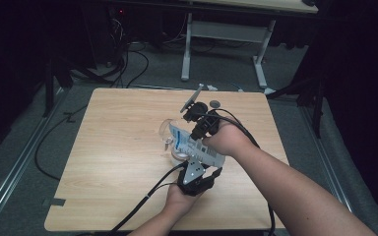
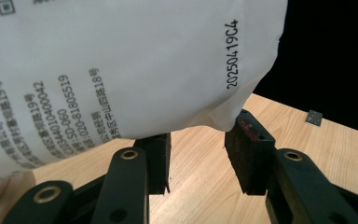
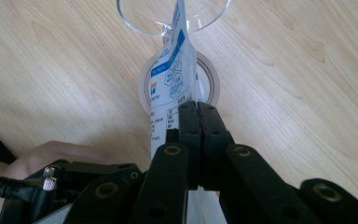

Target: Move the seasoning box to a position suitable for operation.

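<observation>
While the right claw clamps its edge, the pouch slants toward the glass jug.

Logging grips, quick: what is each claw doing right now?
Left claw: open, pouch just above its pads.
Right claw: closed on the pouch.

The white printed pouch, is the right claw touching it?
Touching. In the right gripper view, the right claw has its black jaws shut flat on the edge of the white printed pouch, with no gap showing.
</observation>
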Motion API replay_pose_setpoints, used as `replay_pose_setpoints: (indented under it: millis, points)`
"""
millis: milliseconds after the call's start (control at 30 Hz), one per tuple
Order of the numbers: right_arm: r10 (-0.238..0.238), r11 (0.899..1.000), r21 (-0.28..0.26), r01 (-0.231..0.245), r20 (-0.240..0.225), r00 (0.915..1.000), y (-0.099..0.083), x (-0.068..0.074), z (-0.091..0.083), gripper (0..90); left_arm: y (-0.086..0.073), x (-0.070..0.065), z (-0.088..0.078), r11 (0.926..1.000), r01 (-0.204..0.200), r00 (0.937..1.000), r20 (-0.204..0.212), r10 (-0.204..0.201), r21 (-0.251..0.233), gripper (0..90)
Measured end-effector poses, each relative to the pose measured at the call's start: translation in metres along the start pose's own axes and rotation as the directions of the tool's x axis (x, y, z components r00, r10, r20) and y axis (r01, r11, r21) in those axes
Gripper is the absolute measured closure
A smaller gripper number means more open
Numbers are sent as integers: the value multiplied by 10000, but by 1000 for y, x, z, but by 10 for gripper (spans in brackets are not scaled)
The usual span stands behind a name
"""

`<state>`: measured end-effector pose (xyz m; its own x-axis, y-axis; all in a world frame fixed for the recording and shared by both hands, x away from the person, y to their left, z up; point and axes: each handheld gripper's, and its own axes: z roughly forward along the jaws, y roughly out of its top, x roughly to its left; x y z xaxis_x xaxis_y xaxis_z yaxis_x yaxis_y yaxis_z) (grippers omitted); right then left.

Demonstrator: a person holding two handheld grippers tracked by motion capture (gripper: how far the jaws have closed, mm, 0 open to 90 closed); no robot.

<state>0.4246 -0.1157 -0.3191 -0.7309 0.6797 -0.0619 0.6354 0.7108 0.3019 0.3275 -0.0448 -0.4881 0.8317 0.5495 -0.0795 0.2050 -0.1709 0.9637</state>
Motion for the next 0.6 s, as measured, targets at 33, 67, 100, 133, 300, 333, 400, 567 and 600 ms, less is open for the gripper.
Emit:
replay_pose_setpoints:
  millis: [33,67,100,133,300,333,400,567,600]
  points:
    - [80,10000,9,-80,2,10000,-1,1,0,898,-1,0,0,10000,-25,10000,0,25,21,620]
    - [162,9999,45,-162,13,9999,-2,1,0,897,-2,-1,0,10000,-25,10000,10,25,21,620]
    - [106,9999,54,-106,17,9999,-2,1,0,897,-3,-1,0,10000,-46,10000,12,46,56,619]
    - [42,10000,31,-42,-27,10000,-3,0,1,897,-3,-1,0,10000,-4,10000,35,4,46,619]
    - [145,9998,103,-145,-43,9999,-6,0,2,897,-8,-1,0,9998,-49,10000,19,49,188,617]
    - [315,9994,155,-314,-38,9995,-6,1,2,898,-8,-1,0,9998,-29,10000,19,29,172,617]
    - [257,9996,137,-257,-37,9997,-7,0,1,897,-9,0,0,9998,-30,10000,8,30,199,617]
    - [282,9994,206,-280,-75,9996,-7,1,2,897,-13,0,-1,9996,-12,10000,3,12,269,618]
    - [193,9996,185,-191,-96,9998,-7,1,3,897,-13,1,-1,9995,-42,10000,-7,43,304,618]
